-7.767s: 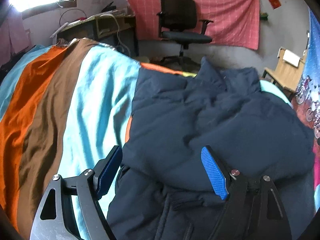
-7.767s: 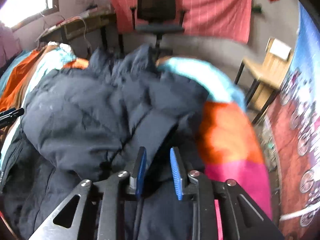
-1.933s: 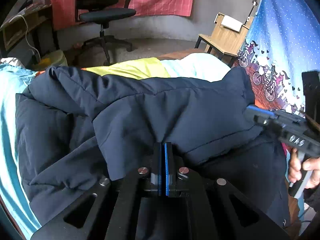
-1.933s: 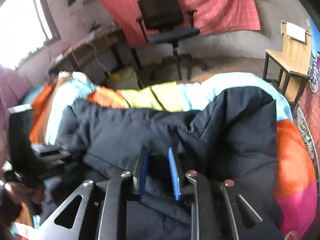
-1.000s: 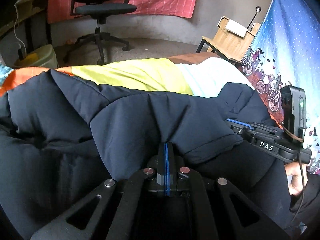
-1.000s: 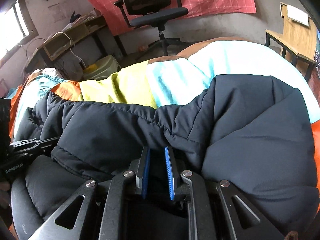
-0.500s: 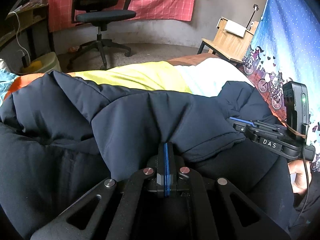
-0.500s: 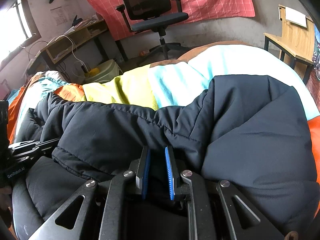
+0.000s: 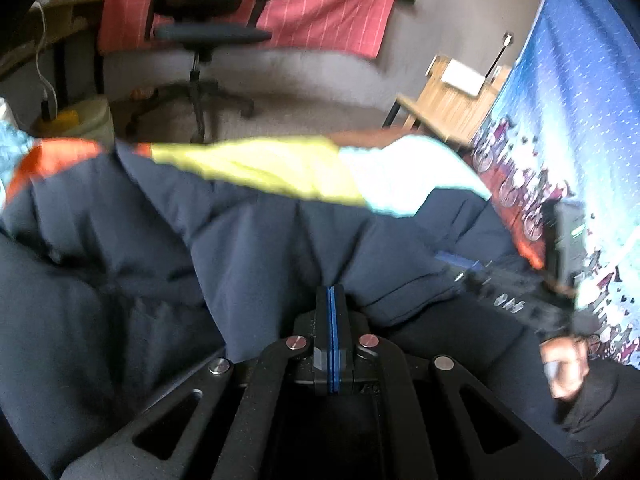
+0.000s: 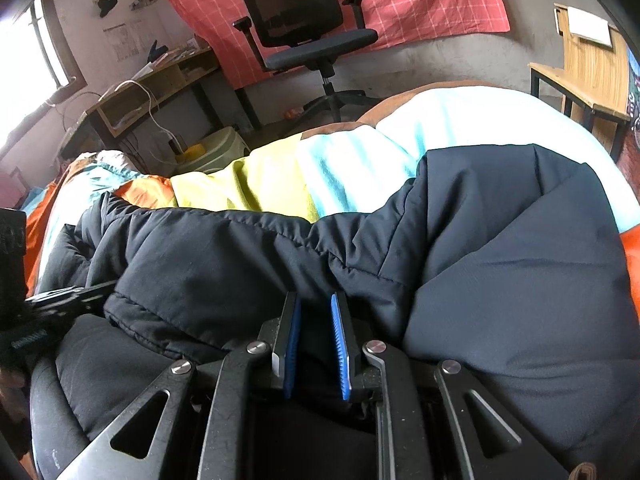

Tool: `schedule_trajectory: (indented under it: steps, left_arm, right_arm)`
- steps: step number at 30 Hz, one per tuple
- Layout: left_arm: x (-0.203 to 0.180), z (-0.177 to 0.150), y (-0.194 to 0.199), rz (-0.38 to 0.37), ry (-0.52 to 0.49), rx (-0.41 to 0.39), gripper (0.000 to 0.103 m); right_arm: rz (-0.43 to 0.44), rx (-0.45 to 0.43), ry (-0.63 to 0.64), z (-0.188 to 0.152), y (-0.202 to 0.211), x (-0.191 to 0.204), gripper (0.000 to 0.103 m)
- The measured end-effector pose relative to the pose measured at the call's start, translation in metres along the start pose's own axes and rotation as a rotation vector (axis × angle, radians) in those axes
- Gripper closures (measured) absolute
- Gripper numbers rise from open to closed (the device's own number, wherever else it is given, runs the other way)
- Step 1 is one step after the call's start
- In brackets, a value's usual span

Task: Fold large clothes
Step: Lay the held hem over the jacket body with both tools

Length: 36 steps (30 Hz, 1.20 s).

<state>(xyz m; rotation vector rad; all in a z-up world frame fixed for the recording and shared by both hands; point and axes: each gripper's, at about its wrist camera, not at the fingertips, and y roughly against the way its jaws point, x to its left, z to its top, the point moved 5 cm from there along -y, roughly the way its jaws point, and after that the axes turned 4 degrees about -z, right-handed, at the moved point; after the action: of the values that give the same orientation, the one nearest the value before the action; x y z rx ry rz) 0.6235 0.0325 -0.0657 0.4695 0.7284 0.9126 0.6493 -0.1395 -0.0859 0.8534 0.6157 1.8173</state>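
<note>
A dark navy padded jacket (image 9: 248, 248) (image 10: 500, 248) lies folded over on a striped bedsheet (image 10: 348, 160). My left gripper (image 9: 333, 300) is shut on the jacket's folded edge, blue pads pressed together. My right gripper (image 10: 315, 312) is shut on a thick fold of the same jacket, with a narrow gap between its blue pads filled by fabric. In the left wrist view the right gripper (image 9: 500, 280) shows at the right, blurred. In the right wrist view the left gripper (image 10: 48, 300) shows at the left edge.
The bed's far edge shows yellow and pale blue stripes (image 9: 280, 168). Beyond it stand a black office chair (image 10: 308, 36), a desk with cables (image 10: 152, 80), a wooden chair (image 10: 588, 64) and a blue printed cloth (image 9: 580, 120).
The left wrist view has become blurred and shifted a little, the jacket edge moving with it. Both grippers keep their hold on the jacket. The right wrist view is almost unchanged.
</note>
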Motion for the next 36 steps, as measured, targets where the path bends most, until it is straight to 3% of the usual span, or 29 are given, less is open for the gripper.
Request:
schedule_trajectory:
  steps: [3,5,6,13,18,23,25,30,33,36]
  left_arm:
    - [-0.013,0.008,0.0,-0.03,-0.044,0.002,0.1]
    - [-0.011,0.003,-0.027,0.013,-0.045,0.135,0.1]
    - [-0.009,0.003,-0.031,0.017,-0.035,0.145,0.1]
    - [0.004,0.001,-0.043,0.022,0.027,0.154,0.099]
    - [-0.002,-0.004,-0.034,0.057,0.003,0.115,0.099]
    - [0.008,-0.011,-0.01,0.045,0.13,0.069,0.1]
    - [0.014,-0.012,-0.002,0.04,0.183,0.082,0.1]
    - [0.013,-0.009,0.008,0.077,0.163,0.113,0.1]
    - [0.012,-0.011,0.006,0.092,0.144,0.125,0.1]
    - [0.015,-0.015,0.003,0.079,0.151,0.137,0.1]
  right_arm:
    - [0.008,-0.002,-0.006,-0.001,0.0,-0.005,0.089]
    - [0.013,-0.003,-0.009,-0.001,0.001,-0.005,0.089]
    - [0.014,-0.004,-0.01,-0.001,0.001,-0.006,0.089]
    - [0.005,0.009,-0.003,0.0,-0.003,-0.007,0.089]
    - [-0.014,0.036,0.004,0.005,-0.01,-0.004,0.089]
    - [0.011,0.017,0.004,0.011,0.016,0.005,0.085]
    - [0.019,-0.023,0.031,0.016,0.033,0.014,0.084]
    - [0.042,-0.03,0.173,0.034,0.045,0.063,0.084]
    - [-0.012,0.059,0.325,0.027,0.028,0.099,0.084]
    - [-0.061,0.081,0.374,0.015,0.013,0.103,0.085]
